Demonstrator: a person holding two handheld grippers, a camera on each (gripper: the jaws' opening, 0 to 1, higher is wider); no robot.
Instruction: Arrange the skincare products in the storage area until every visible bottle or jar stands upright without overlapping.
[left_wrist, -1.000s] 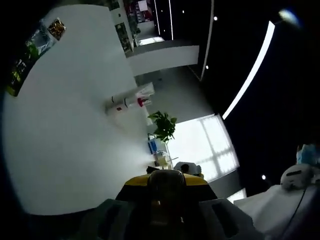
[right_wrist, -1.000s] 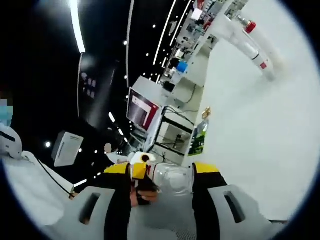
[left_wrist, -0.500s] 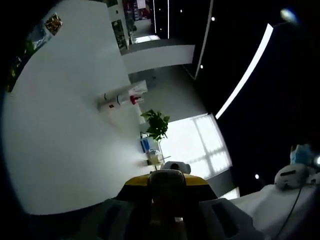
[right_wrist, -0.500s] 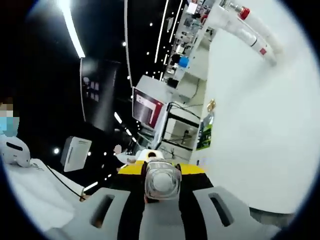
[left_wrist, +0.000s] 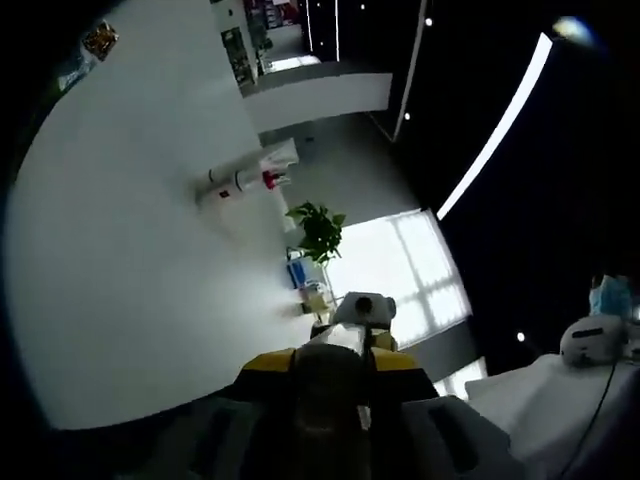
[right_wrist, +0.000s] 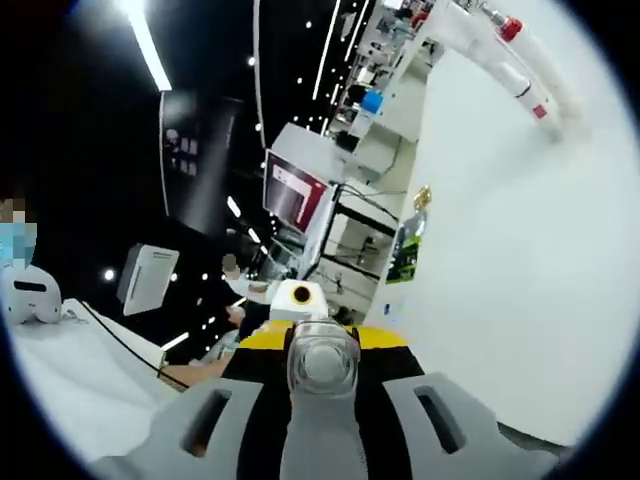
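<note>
Here, the right gripper (right_wrist: 322, 400) has its grey, yellow-banded jaws closed tight on a clear glass bottle with a rounded, ribbed end (right_wrist: 323, 362), which points straight ahead along the jaws, away from the camera. This gripper is rolled hard over, so the white wall (right_wrist: 500, 260) runs down one side of its view and the dark ceiling with strip lights (right_wrist: 150, 50) down the other. The left gripper (left_wrist: 330, 400) is rolled likewise, its jaws pinched narrowly around a dark, dimly lit bottle-like object with a pale tip (left_wrist: 328, 375). Beyond it stands a green potted plant (left_wrist: 318, 228) beside a bright window (left_wrist: 400, 275).
</note>
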